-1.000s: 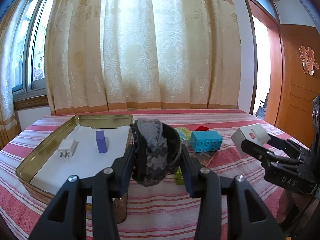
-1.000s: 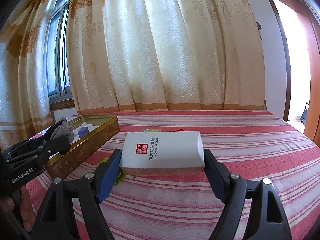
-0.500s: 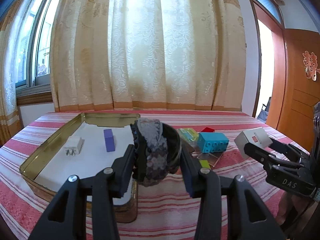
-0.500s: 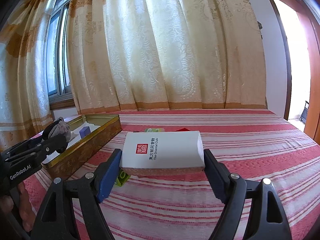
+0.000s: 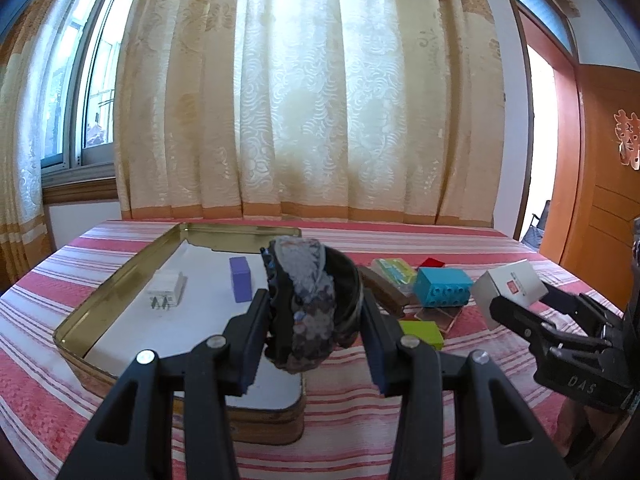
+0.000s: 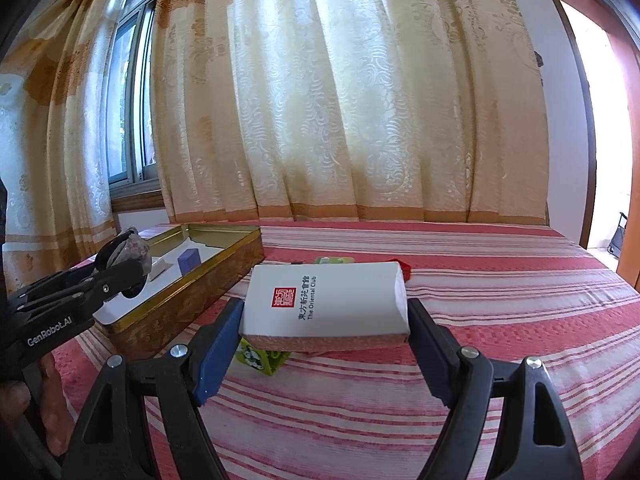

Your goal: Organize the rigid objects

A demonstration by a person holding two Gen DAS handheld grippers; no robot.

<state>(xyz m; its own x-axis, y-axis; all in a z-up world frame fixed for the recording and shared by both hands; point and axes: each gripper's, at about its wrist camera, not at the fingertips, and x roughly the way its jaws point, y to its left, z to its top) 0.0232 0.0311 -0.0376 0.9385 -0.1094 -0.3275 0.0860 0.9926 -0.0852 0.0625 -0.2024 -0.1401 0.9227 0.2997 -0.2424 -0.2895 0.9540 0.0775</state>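
Note:
My left gripper point(image 5: 314, 316) is shut on a dark grey patterned hair clip point(image 5: 308, 300), held in the air over the near right corner of the gold tin tray point(image 5: 120, 276). The tray holds a white plug point(image 5: 166, 290) and a purple block point(image 5: 240, 284). My right gripper point(image 6: 324, 320) is shut on a white box with a red seal point(image 6: 326, 306), held above the striped cloth; it also shows in the left wrist view point(image 5: 510, 288). The left gripper with the clip shows at the left of the right wrist view point(image 6: 120, 264).
On the red striped tablecloth point(image 5: 460, 248) right of the tray lie a blue studded brick point(image 5: 442, 286), a green block point(image 5: 422, 330), a clear amber tile point(image 5: 438, 314), a brown piece point(image 5: 384, 292), a green-yellow pack point(image 5: 394, 270) and a red piece point(image 5: 432, 262). Curtains hang behind.
My left gripper has moved left with the hair clip, over the tray's near right corner. The right gripper with the white box has barely moved.

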